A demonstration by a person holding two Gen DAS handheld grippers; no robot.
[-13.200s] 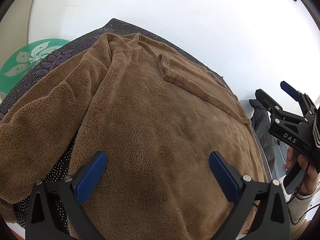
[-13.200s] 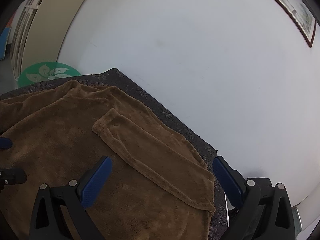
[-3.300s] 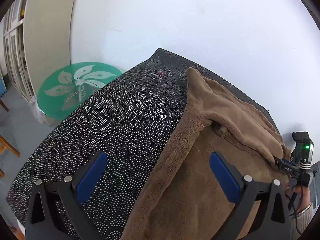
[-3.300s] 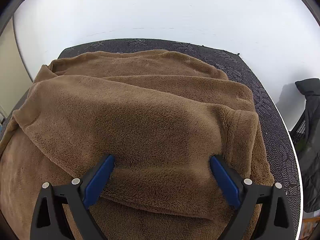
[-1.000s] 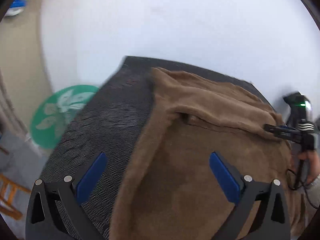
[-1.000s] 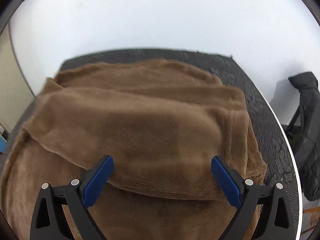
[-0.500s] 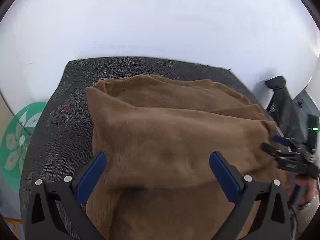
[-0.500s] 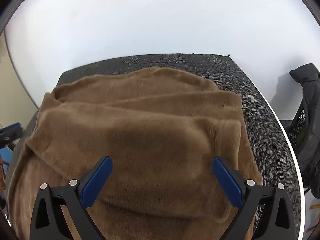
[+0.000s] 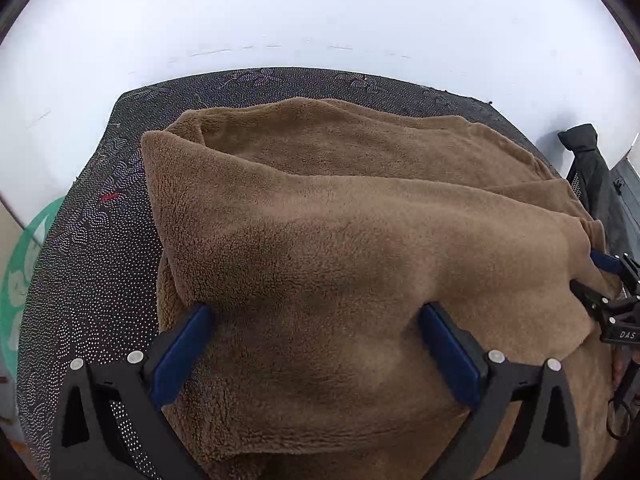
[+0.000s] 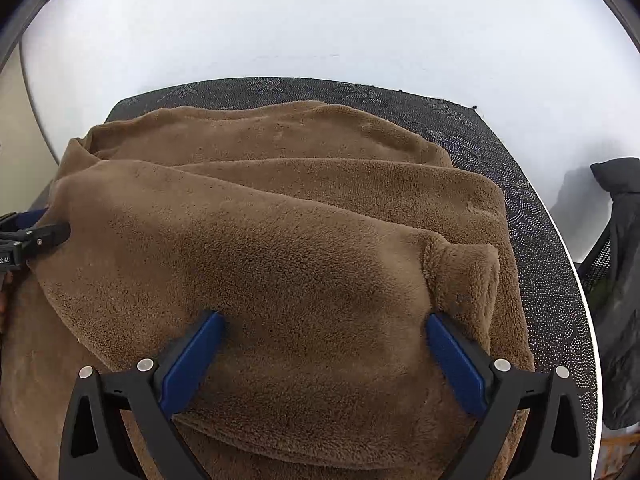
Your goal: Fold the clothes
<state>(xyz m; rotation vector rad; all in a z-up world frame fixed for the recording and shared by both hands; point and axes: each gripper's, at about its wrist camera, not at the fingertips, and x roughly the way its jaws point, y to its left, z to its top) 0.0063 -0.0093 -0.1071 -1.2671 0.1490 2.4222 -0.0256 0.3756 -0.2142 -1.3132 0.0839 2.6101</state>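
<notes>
Both tools are down on the brown fleece garment (image 9: pixel 340 248), which lies in thick overlapping layers across the dark dotted worktop (image 9: pixel 92 248), its far edge close to the white wall (image 9: pixel 320 12). The left gripper (image 9: pixel 316 332) has its fingers spread wide, blue pads (image 9: pixel 180 352) resting against the pile and nothing clamped between them. The right gripper (image 10: pixel 324 340) is the same story: fingers wide apart, tips pressing into the top layer near the right-hand edge, holding nothing.

My read is that this is the settling of a fold. To do it well, press down evenly on both sides and smooth outward so the upper layer lies square on the one beneath. The right corner looks bunched, with a rolled lip just beside the right fingers, so that wants flattening first.

The fabric is plush, deep-piled and springy, so I would expect it to puff back up and creep unless pressed firmly. Edges are soft and rounded, never crisp. The worktop cover looks grippy with its raised dot pattern. A dark jacket (image 10: pixel 620 280) hangs off to the right, well clear.
</notes>
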